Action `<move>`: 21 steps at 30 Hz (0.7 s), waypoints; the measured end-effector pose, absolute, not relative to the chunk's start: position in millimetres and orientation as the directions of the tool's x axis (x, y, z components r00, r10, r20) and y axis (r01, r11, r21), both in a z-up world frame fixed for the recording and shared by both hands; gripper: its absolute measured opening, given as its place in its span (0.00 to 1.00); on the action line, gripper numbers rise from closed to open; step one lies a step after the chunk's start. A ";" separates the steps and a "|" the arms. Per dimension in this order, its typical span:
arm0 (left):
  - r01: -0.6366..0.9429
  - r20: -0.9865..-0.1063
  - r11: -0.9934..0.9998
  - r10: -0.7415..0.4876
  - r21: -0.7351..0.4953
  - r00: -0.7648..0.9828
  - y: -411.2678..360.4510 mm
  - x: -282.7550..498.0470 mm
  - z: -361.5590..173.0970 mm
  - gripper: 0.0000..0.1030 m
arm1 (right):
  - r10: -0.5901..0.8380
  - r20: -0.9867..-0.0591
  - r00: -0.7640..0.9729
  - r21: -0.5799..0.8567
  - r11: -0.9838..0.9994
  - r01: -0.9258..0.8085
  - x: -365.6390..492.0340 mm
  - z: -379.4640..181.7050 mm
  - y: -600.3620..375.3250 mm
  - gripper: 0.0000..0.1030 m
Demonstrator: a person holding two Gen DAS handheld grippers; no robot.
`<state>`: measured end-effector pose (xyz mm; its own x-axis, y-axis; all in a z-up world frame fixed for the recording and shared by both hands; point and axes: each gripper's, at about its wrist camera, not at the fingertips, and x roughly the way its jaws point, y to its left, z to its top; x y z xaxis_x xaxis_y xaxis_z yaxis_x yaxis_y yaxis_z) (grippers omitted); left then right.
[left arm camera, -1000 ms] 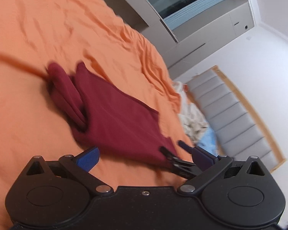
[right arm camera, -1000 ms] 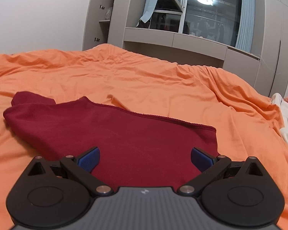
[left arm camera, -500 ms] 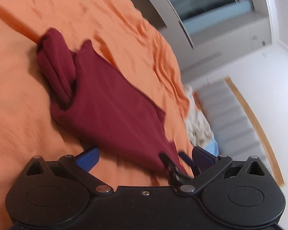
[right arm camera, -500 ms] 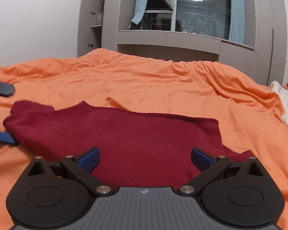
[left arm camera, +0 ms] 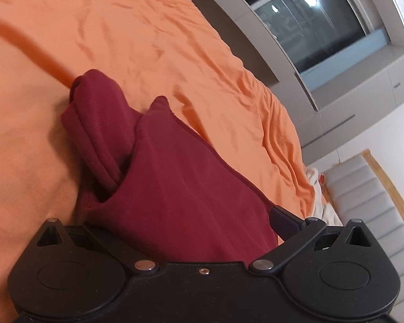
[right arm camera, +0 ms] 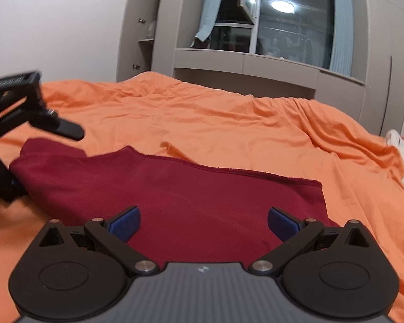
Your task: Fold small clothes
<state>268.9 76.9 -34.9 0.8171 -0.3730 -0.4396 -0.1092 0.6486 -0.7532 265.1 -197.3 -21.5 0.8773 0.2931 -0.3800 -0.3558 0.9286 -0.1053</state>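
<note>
Maroon garment [right arm camera: 175,196] lies crosswise before my spread right claw [right arm camera: 204,223]; my left claw [left arm camera: 196,231], at its left end, also gapes, empty.

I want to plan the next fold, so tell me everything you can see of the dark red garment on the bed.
The dark red garment is a soft, knit-looking piece lying mostly flat on the orange bedsheet, with a stitched hem along its far edge. At one end a doubled-over part, perhaps a sleeve, lies bunched in rolled folds. The cloth reaches between the open fingers of the right gripper. In the left wrist view it runs up against the left gripper, hiding one finger; a grip cannot be confirmed.
</note>
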 end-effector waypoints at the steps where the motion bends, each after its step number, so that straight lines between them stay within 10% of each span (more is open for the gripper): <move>1: -0.110 -0.437 0.649 -0.369 -0.753 0.821 75.3 269.2 -34.9 0.99 | 0.289 -0.387 0.876 -0.122 0.925 -0.359 264.8 -24.1 -194.2 1.00; 21: -0.091 -0.471 0.762 -0.296 -0.641 0.831 55.8 266.3 -36.8 0.99 | 0.278 -0.437 0.856 -0.157 0.913 -0.376 268.8 -38.9 -184.1 1.00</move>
